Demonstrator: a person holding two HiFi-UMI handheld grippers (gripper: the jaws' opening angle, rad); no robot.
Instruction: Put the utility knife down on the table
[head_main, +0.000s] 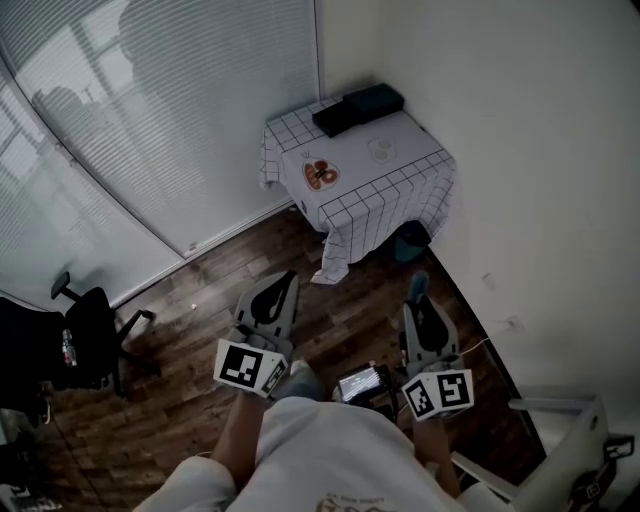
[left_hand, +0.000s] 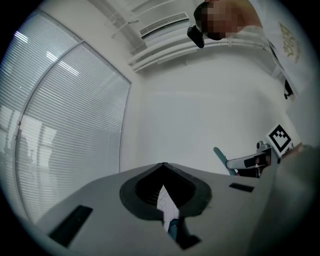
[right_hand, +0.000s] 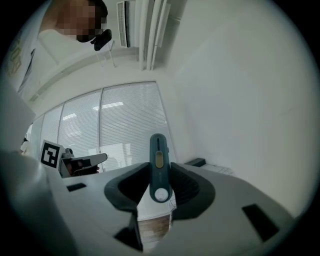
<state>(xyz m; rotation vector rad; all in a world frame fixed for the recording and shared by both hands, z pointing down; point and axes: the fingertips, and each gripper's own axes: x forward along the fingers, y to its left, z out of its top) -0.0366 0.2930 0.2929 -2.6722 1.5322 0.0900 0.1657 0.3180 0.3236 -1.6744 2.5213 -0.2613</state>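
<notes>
A teal utility knife (right_hand: 158, 167) with a yellow slider stands upright between the jaws of my right gripper (right_hand: 159, 172), which is shut on it. In the head view the knife's tip (head_main: 417, 286) sticks out past the right gripper (head_main: 419, 303), held at waist height over the wooden floor. My left gripper (head_main: 283, 284) is beside it, jaws shut with nothing between them; its tips (left_hand: 163, 165) meet in the left gripper view. The table (head_main: 405, 185), under a white checked cloth, stands ahead in the room's corner, well apart from both grippers.
On the table lie a black box (head_main: 358, 108), a plate with brownish food (head_main: 321, 175) and a white plate (head_main: 381, 151). A teal object (head_main: 410, 241) sits under the table. A black office chair (head_main: 88, 338) stands left, a white chair (head_main: 560, 455) at lower right. Blinds (head_main: 150, 110) cover the window.
</notes>
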